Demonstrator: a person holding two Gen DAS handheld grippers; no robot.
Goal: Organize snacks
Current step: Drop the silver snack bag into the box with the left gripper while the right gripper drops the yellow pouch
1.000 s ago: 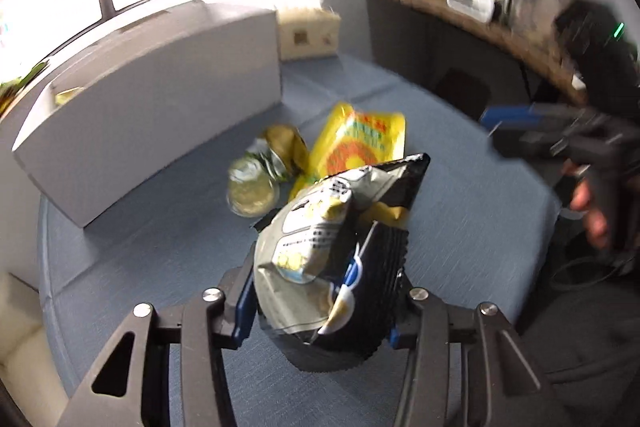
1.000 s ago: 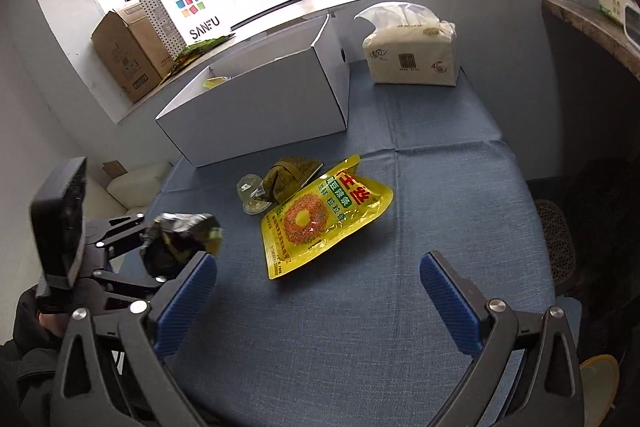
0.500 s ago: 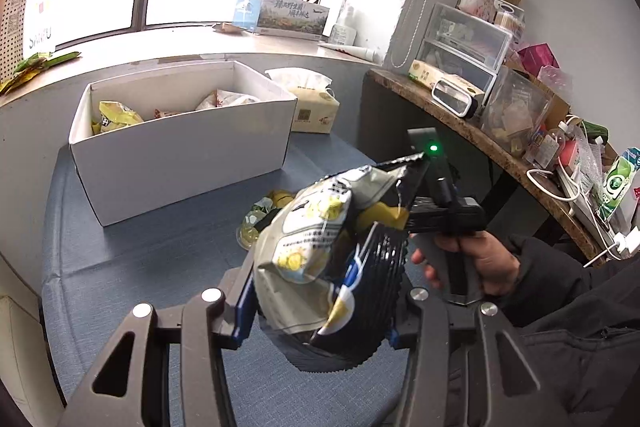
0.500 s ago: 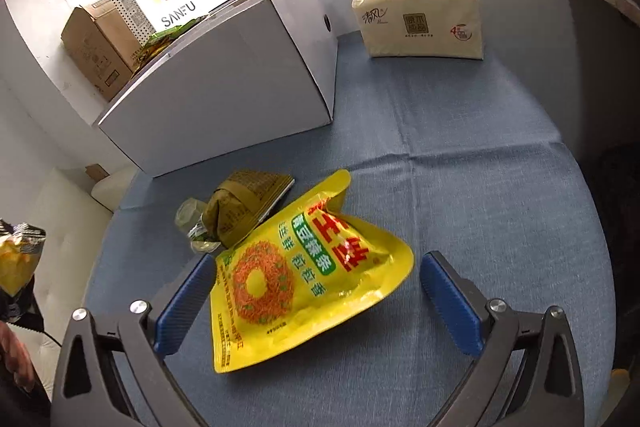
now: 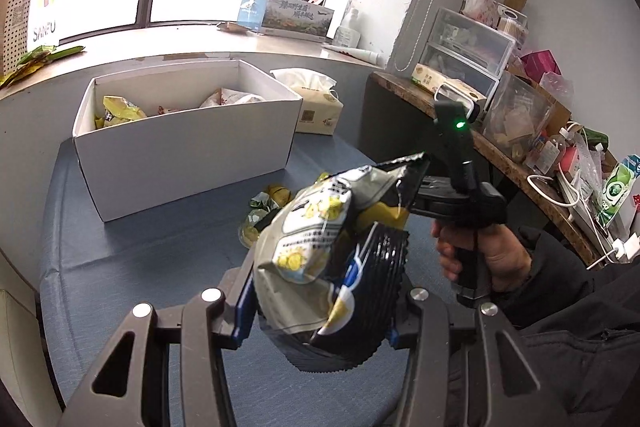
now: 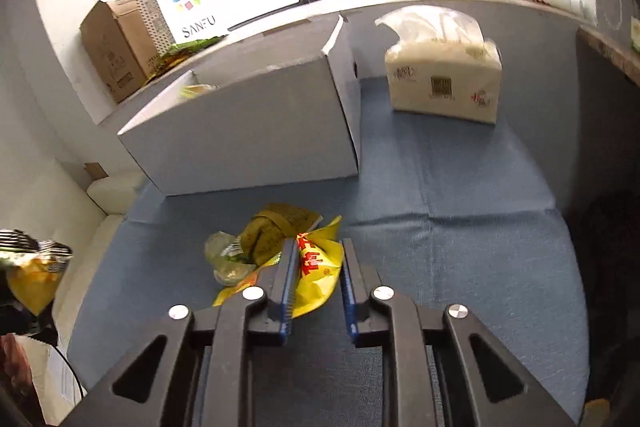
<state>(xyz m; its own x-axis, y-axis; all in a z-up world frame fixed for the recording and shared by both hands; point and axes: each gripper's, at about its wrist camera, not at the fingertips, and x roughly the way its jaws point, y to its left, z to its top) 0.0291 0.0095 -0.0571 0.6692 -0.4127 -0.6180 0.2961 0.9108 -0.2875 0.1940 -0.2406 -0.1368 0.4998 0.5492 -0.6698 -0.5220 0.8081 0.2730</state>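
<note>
In the left wrist view the left gripper (image 5: 320, 291) is clamped on a grey, black and yellow snack bag (image 5: 324, 255), its blue-padded fingers (image 5: 245, 301) pressing the bag's crumpled lower part from both sides, lifted clear of the blue worktop (image 5: 132, 255). Ahead of this gripper and to its left stands the white box (image 5: 188, 147); only this view looks over its rim, showing yellow and white packets lying inside. Just past the held bag a few small wrapped snacks (image 5: 260, 211) lie on the worktop. To the right, the person's right hand (image 5: 488, 259) grips a black handle with a green light; the fingers of that tool are hidden behind the bag.

The right wrist view supplies what is hidden there: the right gripper (image 6: 316, 267) is narrowed around the top edge of a yellow pouch (image 6: 316, 275) with red lettering, the blue pads (image 6: 289, 279) on either side of it; whether both pads press it I cannot tell for certain. The pouch rests on the worktop. Just left of the gripper, an olive packet (image 6: 276, 227) and a clear wrapped snack (image 6: 224, 259) touch the pouch. Beyond stands the box's closed side, with a tissue pack (image 6: 444, 83) ahead to the right. At the far left edge the grey bag appears again.
</note>
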